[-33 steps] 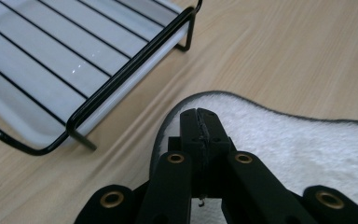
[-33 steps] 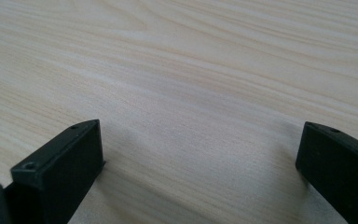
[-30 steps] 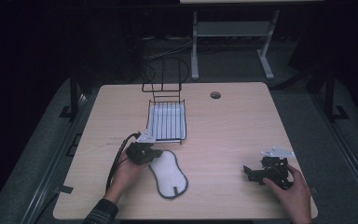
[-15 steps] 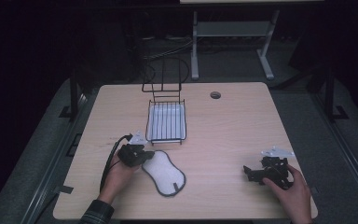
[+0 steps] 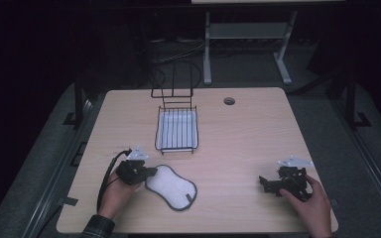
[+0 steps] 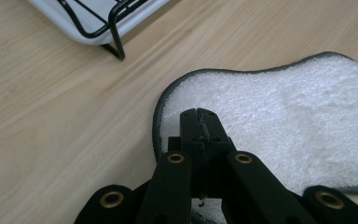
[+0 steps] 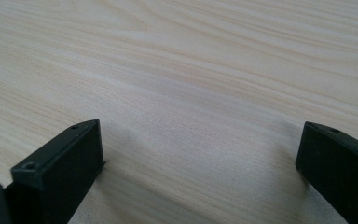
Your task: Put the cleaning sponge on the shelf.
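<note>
From above, the left claw [image 5: 151, 172] touches the white cloth [image 5: 172, 187] near the counter's front edge. Its own view shows jaws pressed together over the cloth's grey hem: soft, light, best pinched there. The right claw [image 7: 200, 154] is spread over bare counter [image 7: 191, 70].

Layout of the worktop [image 5: 248, 148]. A wire rack [image 5: 176, 130] stands behind centre, with a tray [image 5: 164, 130] inside it. In front of the rack, toward the near edge, a cloth pad [image 5: 172, 187] lies flat on the worktop. The left gripper [image 5: 149, 172] sits at the pad's left end, its jaws over the pad's rim. The right gripper [image 5: 264, 181] lies well apart, on the right near the front edge. A grommet hole [image 5: 229, 101] lies behind and right of the rack.
</note>
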### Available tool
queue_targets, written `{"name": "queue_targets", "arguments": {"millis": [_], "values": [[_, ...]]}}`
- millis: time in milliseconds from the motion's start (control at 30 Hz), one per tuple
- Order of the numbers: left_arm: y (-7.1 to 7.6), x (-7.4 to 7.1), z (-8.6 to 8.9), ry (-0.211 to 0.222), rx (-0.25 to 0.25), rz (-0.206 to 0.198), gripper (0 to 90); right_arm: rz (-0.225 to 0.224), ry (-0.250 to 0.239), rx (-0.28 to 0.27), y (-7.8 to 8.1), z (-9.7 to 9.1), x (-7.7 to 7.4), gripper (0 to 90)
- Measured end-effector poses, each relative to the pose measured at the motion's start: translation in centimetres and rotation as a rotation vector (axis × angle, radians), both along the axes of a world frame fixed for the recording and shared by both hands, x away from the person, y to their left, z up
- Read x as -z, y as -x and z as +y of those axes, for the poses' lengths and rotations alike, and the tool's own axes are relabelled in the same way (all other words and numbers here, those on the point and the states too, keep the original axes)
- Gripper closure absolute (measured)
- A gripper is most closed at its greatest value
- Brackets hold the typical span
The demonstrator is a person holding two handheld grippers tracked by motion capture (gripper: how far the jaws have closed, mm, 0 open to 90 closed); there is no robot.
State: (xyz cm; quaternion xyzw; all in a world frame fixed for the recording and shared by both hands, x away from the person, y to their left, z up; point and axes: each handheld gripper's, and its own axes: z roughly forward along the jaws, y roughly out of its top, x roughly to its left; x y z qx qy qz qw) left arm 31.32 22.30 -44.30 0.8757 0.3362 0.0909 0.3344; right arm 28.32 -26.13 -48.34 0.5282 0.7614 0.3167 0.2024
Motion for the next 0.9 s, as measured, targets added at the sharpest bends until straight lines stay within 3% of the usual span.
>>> {"name": "queue_targets", "arguments": {"millis": [300,667,767,900], "values": [[1.0,0.0,1.7,0.010,-0.039,0.011,89.9,0.000,0.000,0.000,0.0,0.0,0.0,0.2],[2.7,-0.1,5.1,0.019,-0.123,0.013,89.9,0.000,0.000,0.000,0.0,0.0,0.0,0.2],[2.9,-0.2,5.4,0.021,-0.127,0.009,89.8,0.000,0.000,-0.001,0.0,0.0,0.0,0.2],[3.0,-0.9,4.2,0.068,-0.089,-0.004,89.8,0.000,0.000,0.000,0.0,0.0,0.0,0.2]]}}
